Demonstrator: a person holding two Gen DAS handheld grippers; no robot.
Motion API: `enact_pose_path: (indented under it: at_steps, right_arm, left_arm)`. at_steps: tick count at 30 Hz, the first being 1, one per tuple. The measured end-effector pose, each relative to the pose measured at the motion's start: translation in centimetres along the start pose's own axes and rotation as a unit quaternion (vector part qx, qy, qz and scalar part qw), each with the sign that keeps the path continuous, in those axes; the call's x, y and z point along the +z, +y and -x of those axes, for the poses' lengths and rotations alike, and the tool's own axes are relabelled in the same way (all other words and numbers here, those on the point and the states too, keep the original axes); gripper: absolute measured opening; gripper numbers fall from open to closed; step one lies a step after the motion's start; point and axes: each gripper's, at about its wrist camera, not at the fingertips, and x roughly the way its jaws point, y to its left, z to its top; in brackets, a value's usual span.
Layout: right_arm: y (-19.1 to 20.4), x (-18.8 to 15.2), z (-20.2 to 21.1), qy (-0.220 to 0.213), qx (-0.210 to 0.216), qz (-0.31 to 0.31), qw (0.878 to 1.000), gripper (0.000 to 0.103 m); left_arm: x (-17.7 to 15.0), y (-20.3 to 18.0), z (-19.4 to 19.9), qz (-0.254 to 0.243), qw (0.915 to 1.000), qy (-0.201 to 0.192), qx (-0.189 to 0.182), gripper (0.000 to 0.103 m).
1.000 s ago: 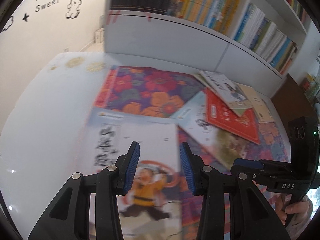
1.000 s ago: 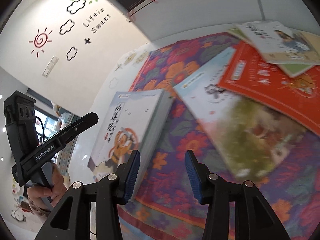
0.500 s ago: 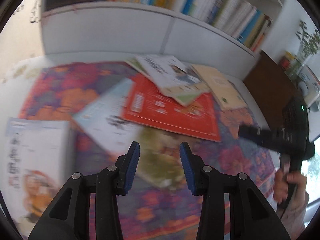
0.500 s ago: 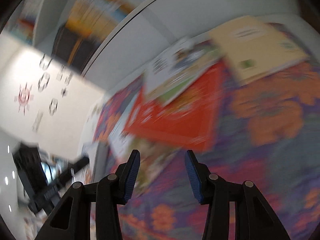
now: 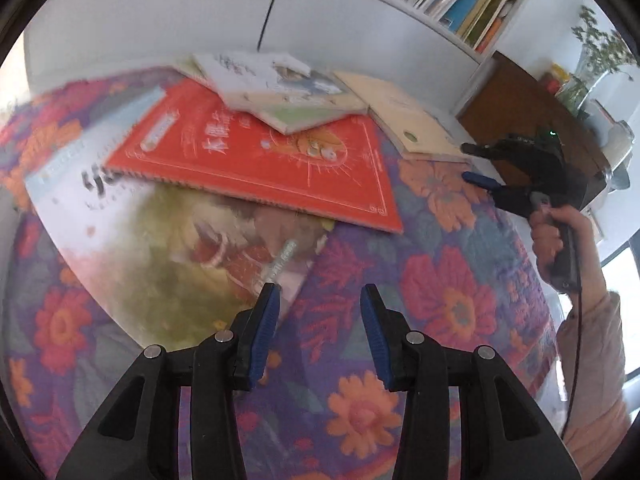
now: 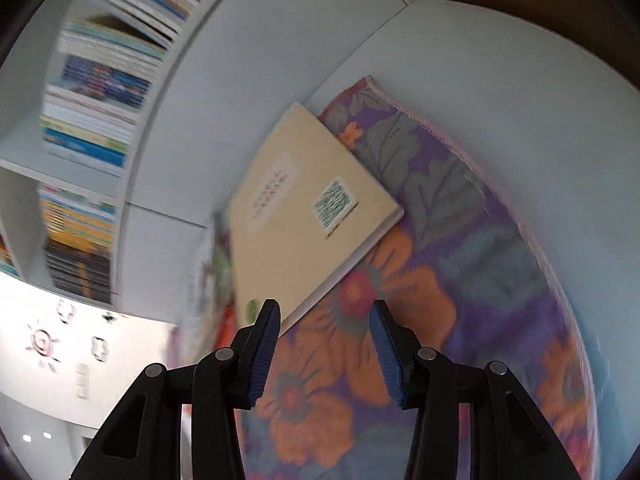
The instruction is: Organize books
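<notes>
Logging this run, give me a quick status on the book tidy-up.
Left claw open, empty. Right claw open, empty, nearing cream book. Red book in loose pile on floral cloth. Nothing in the way.

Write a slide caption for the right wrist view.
Open right gripper hovers over the floral cloth, facing a cream book beside the bookshelf.

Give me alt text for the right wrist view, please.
The open right gripper hovers empty over a floral cloth, its left finger near the corner of a cream book lying flat. Behind stand white shelves of books, blurred.
</notes>
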Motion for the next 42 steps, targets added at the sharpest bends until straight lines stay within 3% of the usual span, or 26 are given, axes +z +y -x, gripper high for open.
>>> enact_pose_path:
  at_steps: [6,9,11,13,17,18,19,20,22,23,27,34,42]
  right_arm:
    - [2.1,3.0,-2.0,0.007,-0.037,0.005,0.999,0.051]
    - [3.8,4.4,-3.3,0.028,-0.069,0.013,0.997,0.058]
    - [4.7,4.6,-4.1,0.038,-0.079,0.021,0.996,0.07]
    - [5.5,4.7,-4.5,0.043,-0.097,0.037,0.994,0.072]
    - [5.1,4.6,-4.4,0.021,-0.077,0.031,0.996,0.072]
    - [4.4,4.7,-4.1,0.013,-0.06,0.026,0.998,0.071]
    - [3.7,4.6,-3.7,0.001,-0.036,0.018,0.999,0.06]
    - [2.5,4.5,-3.3,-0.017,0.004,-0.003,1.0,0.041]
    - [0.2,4.4,-3.1,-0.038,0.096,-0.051,0.993,0.024]
    - [-0.8,4.3,-3.4,-0.041,0.116,-0.067,0.99,0.023]
    - [-0.7,3.6,-3.6,-0.057,0.095,-0.059,0.992,0.023]
    - [2.6,2.2,-1.9,-0.069,0.041,0.03,0.996,0.022]
    - [2.8,-3.9,3.8,-0.052,0.012,0.089,0.995,0.022]
  left_arm:
    - [-0.2,0.6,0.2,-0.001,0.9999,-0.008,-0.013,0.04]
    - [-0.3,0.7,0.3,-0.005,0.9998,-0.012,-0.016,0.04]
    - [-0.2,0.9,0.2,-0.007,0.9997,-0.014,-0.018,0.04]
    - [-0.2,0.9,0.2,-0.009,0.9997,-0.016,-0.019,0.04]
    - [-0.2,0.9,0.1,-0.008,0.9996,-0.019,-0.02,0.04]
    - [-0.2,0.9,0.1,-0.007,0.9996,-0.02,-0.02,0.04]
    - [-0.2,0.9,0.1,-0.006,0.9996,-0.02,-0.021,0.04]
    - [-0.2,1.0,0.1,-0.005,0.9995,-0.021,-0.022,0.04]
    - [-0.2,1.0,0.1,-0.003,0.9995,-0.021,-0.024,0.04]
    - [-0.2,1.0,0.1,-0.002,0.9995,-0.021,-0.025,0.04]
    - [-0.2,1.1,0.1,-0.001,0.9995,-0.02,-0.026,0.04]
    - [-0.2,0.6,0.5,-0.001,0.9999,-0.01,-0.003,0.04]
    - [-1.2,-1.2,1.3,0.003,0.9997,0.013,-0.019,0.04]
